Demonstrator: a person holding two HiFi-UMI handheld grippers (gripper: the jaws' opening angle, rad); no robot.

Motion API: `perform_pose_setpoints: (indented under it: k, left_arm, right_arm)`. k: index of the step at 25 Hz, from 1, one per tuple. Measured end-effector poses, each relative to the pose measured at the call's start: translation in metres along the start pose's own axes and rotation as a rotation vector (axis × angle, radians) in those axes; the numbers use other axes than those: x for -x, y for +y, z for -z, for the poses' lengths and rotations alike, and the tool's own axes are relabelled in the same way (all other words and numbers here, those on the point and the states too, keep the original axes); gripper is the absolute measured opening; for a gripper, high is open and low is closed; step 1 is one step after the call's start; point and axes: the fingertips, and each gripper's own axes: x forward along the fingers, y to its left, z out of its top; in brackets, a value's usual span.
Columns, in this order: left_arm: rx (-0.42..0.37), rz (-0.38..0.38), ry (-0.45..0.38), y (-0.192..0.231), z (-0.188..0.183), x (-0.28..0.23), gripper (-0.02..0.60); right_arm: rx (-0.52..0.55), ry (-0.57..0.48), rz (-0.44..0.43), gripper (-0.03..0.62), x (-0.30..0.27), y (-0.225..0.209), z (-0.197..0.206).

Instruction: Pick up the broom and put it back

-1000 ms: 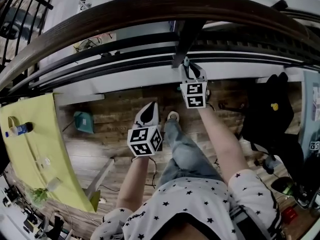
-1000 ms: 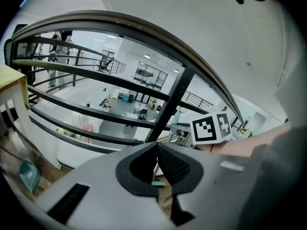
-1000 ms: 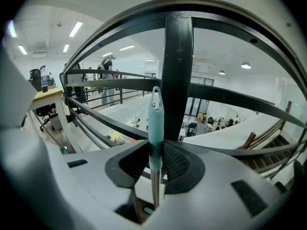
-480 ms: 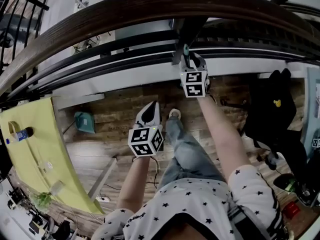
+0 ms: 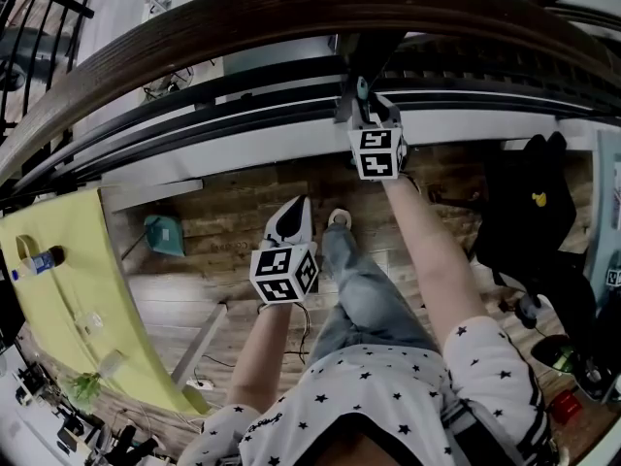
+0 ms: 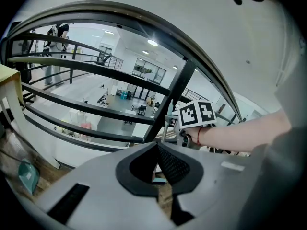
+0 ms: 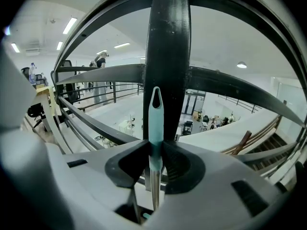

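the broom [image 7: 155,123] is held upright by its handle in the right gripper [image 7: 156,153], just in front of the black post [image 7: 168,56] of a railing. the teal end of the handle, with its hanging slot, is seen above the jaws, and the bare metal shaft is seen below them. the handle is caught between the two dark pads, which touch it on either side, while the jaws are opening. the head of the broom cannot be made out in any view.

in the head view this gripper is reached out at arm's length to the post, under a broad wooden handrail [image 5: 243,22], and only the teal tip of the handle is shown above it.

the left gripper [image 5: 289,212] is held lower and nearer the body, over the wood floor [image 5: 233,207] and well apart from the broom. its jaws are brought together at the tips and nothing is held between them.

a leg in jeans [image 5: 359,299] is stretched toward the railing between the two arms. a yellow table [image 5: 68,280] is placed at the left, and a small teal thing [image 5: 163,236] is left on the floor beside it. a black bag [image 5: 524,216] is seen at the right.
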Motion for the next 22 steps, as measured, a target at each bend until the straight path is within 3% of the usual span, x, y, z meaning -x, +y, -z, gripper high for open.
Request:
perform_pose_setpoints:
  k: [22]
  left_arm:
    - [0.009, -0.006, -0.013, -0.007, 0.002, 0.017, 0.011]
  right_arm:
    - [0.006, 0.040, -0.004, 0.123, 0.010, 0.002, -0.003]
